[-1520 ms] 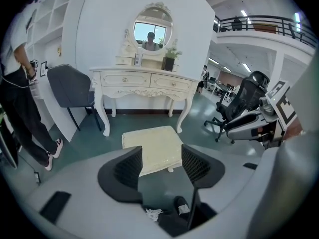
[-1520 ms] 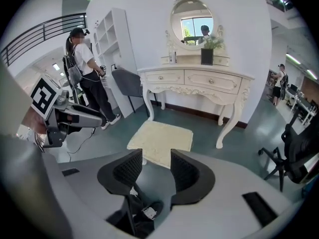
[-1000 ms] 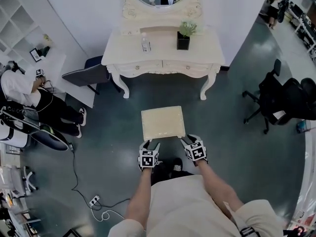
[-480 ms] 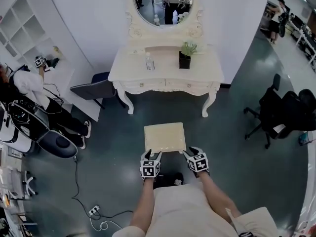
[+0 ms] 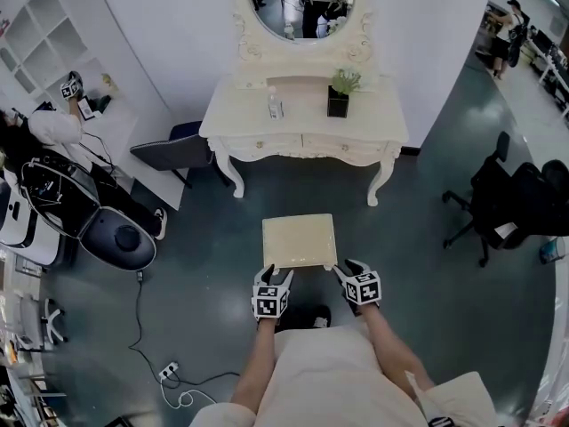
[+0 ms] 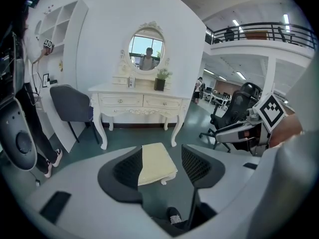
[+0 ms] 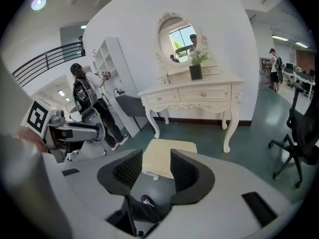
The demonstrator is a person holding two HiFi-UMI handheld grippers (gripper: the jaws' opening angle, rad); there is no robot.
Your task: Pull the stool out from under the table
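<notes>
Stool (image 5: 300,241) stands apart from table (image 5: 302,118), office chair (image 5: 511,198) aside — left claw (image 5: 275,275), right claw (image 5: 347,269) parted.

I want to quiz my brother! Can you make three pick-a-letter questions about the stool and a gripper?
1. Where is the stool?
A. Under the dressing table
B. On the floor, out in front of the dressing table
C. On top of the dressing table

2. What colour is the stool's seat?
A. Cream
B. Red
C. Black

3. How are the left gripper's fingers?
A. Apart, pressing on nothing
B. Clamped on the stool
C. Clamped on a bottle

Answers: B, it stands clear of the table's legs; A, the top looks pale cream; A, the left gripper view shows a gap with the stool farther off.
</notes>
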